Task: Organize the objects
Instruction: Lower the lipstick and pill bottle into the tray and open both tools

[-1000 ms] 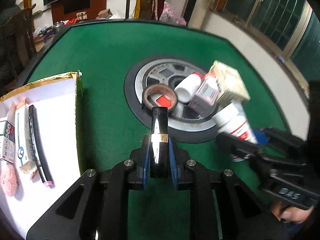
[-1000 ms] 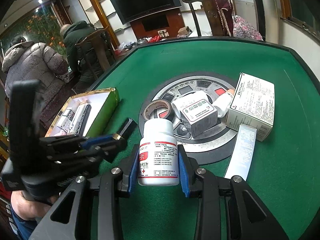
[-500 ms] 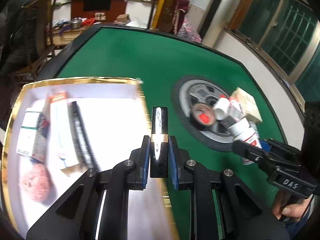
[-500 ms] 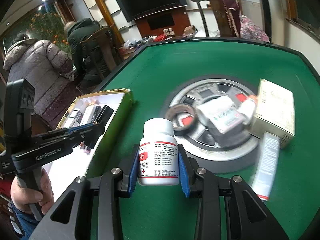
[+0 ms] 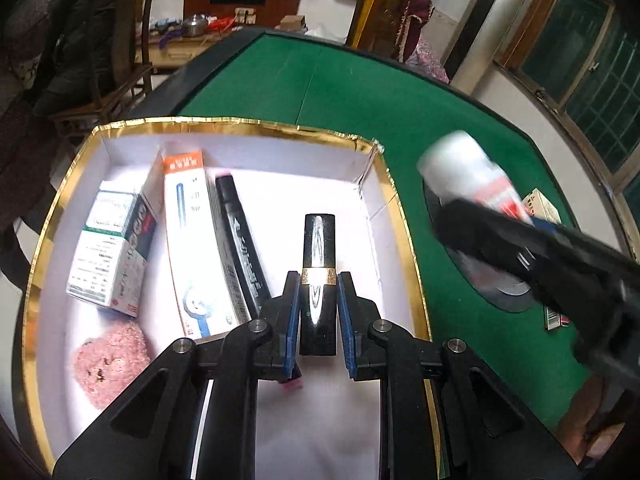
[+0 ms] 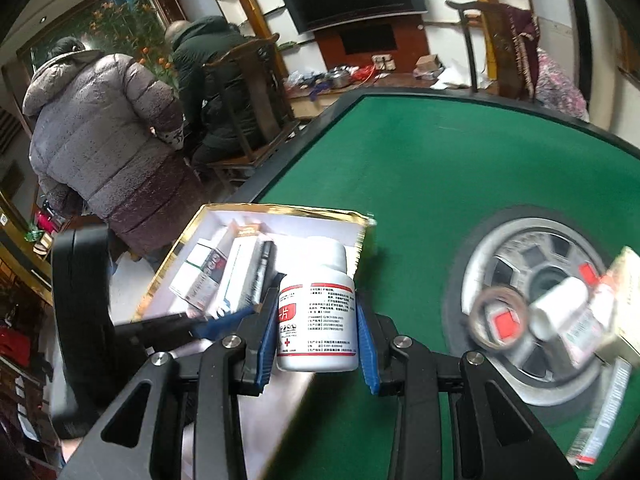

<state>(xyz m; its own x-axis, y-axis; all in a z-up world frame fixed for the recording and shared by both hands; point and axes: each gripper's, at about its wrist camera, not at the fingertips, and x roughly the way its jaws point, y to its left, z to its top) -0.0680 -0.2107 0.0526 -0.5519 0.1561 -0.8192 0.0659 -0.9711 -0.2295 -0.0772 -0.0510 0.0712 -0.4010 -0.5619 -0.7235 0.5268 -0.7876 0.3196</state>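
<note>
The left gripper (image 5: 318, 288) is clamped on a glossy black lipstick tube with a gold band (image 5: 319, 280); its blue-padded fingers (image 5: 291, 312) press both sides of the tube at and below the band, and the narrow gap between them is filled by the tube. The tube points forward, over the white floor of the gold-rimmed open cardboard box (image 5: 240, 123) that sits on the green felt table (image 5: 400, 92). Whether the tube touches the box floor cannot be told.

Inside the box lie a white and green medicine carton (image 5: 106, 248), a long white carton with an orange end (image 5: 192, 240), a black marker pen (image 5: 240, 248) beside it, and a pink fuzzy puff (image 5: 110, 364) in the near left corner.

The right gripper (image 6: 318, 330) is closed on a white plastic pill bottle with a red and white label (image 6: 316, 320) — the blue pads grip its sides, the cap pointing away. The bottle sits just beside the box's right wall. Further right on the table, a round grey metal plate (image 6: 516, 240) carries blurred items: a roll of tape (image 6: 500, 320) and small white bottles (image 6: 560, 312).
</note>
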